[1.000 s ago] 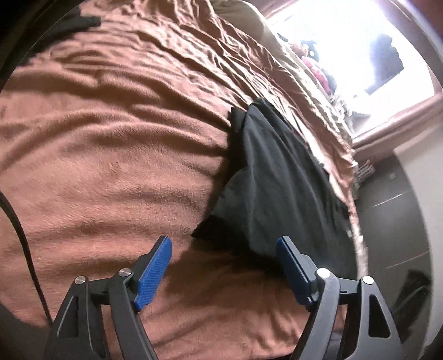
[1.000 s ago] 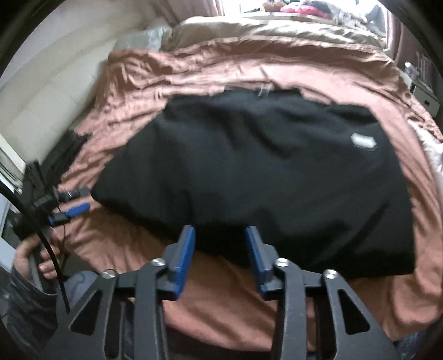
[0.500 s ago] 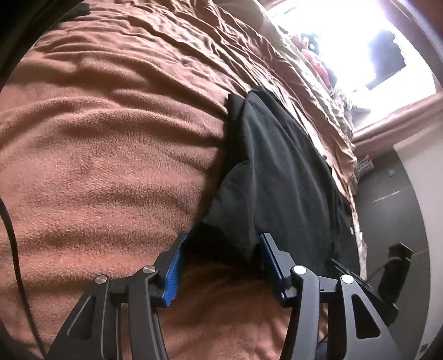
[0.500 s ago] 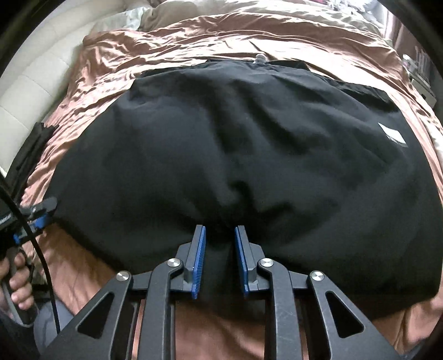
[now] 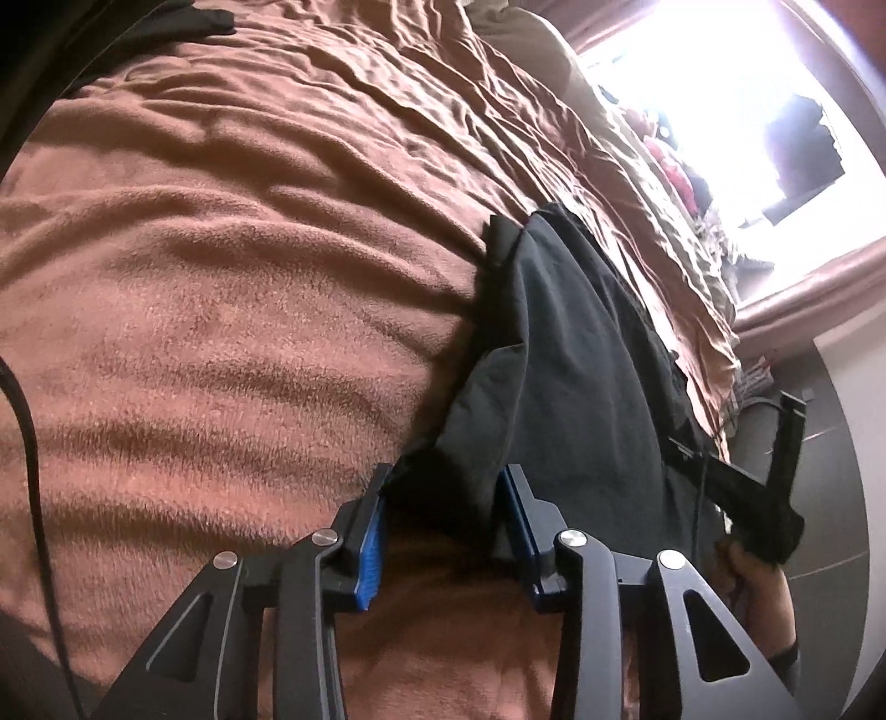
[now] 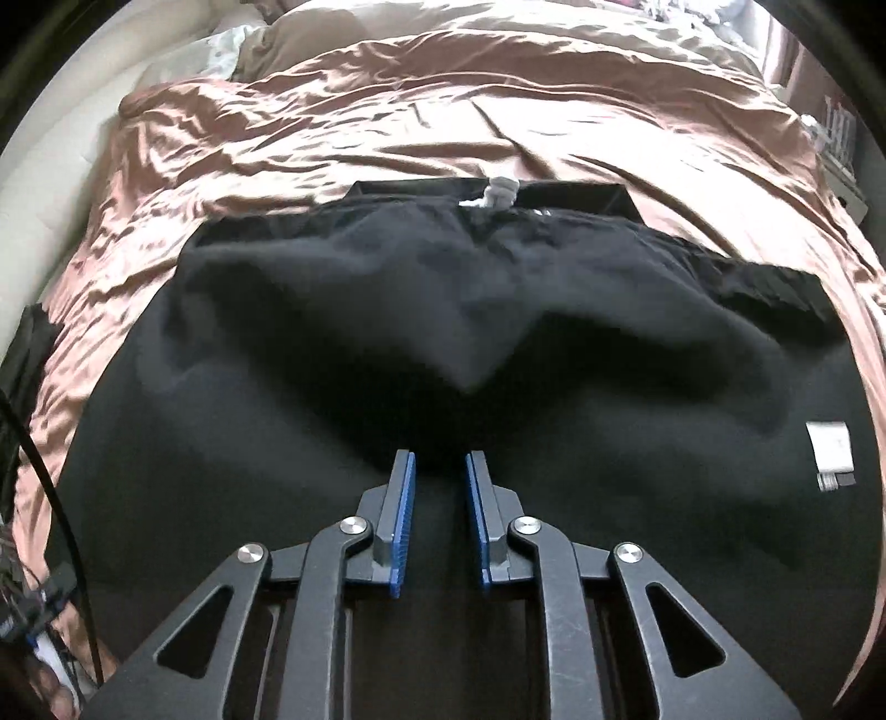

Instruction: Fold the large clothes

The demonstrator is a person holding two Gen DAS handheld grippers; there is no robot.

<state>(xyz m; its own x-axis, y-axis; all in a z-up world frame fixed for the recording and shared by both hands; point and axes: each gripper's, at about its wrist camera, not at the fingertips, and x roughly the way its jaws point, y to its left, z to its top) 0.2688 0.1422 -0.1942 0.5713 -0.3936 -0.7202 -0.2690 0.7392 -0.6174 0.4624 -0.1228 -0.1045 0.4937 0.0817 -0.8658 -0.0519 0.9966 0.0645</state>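
Note:
A large black garment [image 6: 498,343] lies spread on a brown blanket [image 6: 387,127] over a bed; it has a white label [image 6: 829,447] at the right and a white drawstring [image 6: 495,193] at the far edge. My right gripper [image 6: 440,459] is shut on a bunch of the garment's near edge, which is lifted toward the camera. In the left wrist view the garment [image 5: 576,354] runs away to the right. My left gripper [image 5: 446,487] has its blue pads closed around the garment's near corner.
The brown blanket [image 5: 221,277] fills the left of the left wrist view. A bright window [image 5: 720,111] is at the far right. Pillows [image 6: 332,44] lie at the head of the bed. The right gripper's handle [image 5: 747,487] shows beyond the garment.
Both grippers moved forward onto the garment's near edge and closed on it. The right one has lifted the fabric, which now fills its view.

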